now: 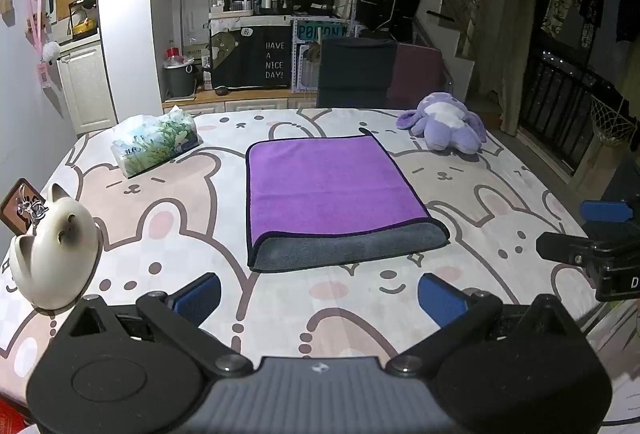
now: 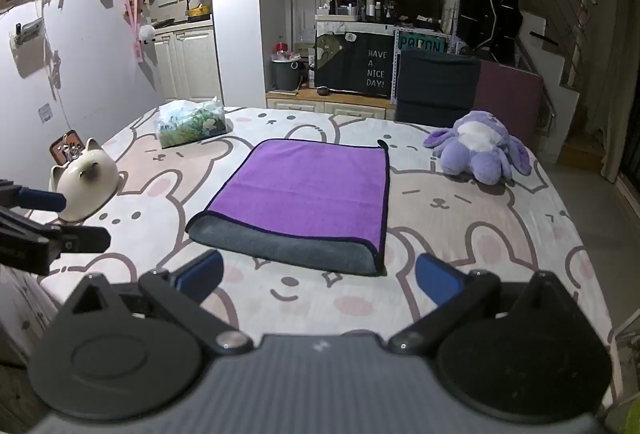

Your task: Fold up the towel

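Note:
A purple towel (image 1: 332, 186) with a grey underside lies folded flat in the middle of the table; its grey layer shows along the near edge. It also shows in the right wrist view (image 2: 308, 186). My left gripper (image 1: 320, 298) is open and empty, held above the table just short of the towel's near edge. My right gripper (image 2: 320, 278) is open and empty, also just short of the near edge. The right gripper shows at the right edge of the left wrist view (image 1: 592, 234), and the left gripper at the left edge of the right wrist view (image 2: 48, 218).
The table wears a bunny-print cloth (image 1: 500, 202). A white cat-shaped ceramic (image 1: 56, 254) sits at the near left, a tissue pack (image 1: 160, 144) at the far left, a purple plush toy (image 1: 444, 126) at the far right. A dark chair (image 1: 356, 70) stands behind the table.

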The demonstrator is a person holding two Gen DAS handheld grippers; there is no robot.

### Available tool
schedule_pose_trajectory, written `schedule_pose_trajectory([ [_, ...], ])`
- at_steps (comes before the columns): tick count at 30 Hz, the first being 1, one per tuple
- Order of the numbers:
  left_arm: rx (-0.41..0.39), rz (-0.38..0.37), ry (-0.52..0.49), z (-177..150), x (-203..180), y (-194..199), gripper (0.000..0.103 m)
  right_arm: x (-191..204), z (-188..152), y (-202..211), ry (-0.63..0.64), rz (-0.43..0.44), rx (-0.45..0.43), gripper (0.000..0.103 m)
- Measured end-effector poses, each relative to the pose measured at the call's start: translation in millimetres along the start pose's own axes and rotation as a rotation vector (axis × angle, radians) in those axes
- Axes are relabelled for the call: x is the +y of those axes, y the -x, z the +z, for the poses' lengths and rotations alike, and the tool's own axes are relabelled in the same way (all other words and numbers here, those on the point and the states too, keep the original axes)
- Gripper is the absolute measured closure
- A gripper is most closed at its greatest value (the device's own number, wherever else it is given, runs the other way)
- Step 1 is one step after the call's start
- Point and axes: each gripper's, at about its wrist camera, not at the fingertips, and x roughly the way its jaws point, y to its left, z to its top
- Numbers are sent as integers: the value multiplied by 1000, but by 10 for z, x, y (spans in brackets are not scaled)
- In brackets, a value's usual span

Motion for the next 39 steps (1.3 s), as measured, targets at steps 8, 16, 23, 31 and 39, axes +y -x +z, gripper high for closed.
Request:
schedule_pose_trajectory([
  [8, 1, 0, 0, -22, 17, -16, 0, 12, 18, 3, 2, 2, 0, 0],
  [16, 1, 0, 0, -21, 15, -14, 0, 8, 12, -4, 1, 2, 0, 0],
  [23, 0, 1, -1, -25, 5, -2, 0, 5, 15, -5, 1, 2, 1, 0],
  [31, 0, 1, -2, -27, 4, -2, 0, 6, 16, -8, 1, 2, 3, 0],
  [39, -1, 1, -2, -28, 3, -2, 0, 6, 17, -7, 1, 4, 3, 0],
])
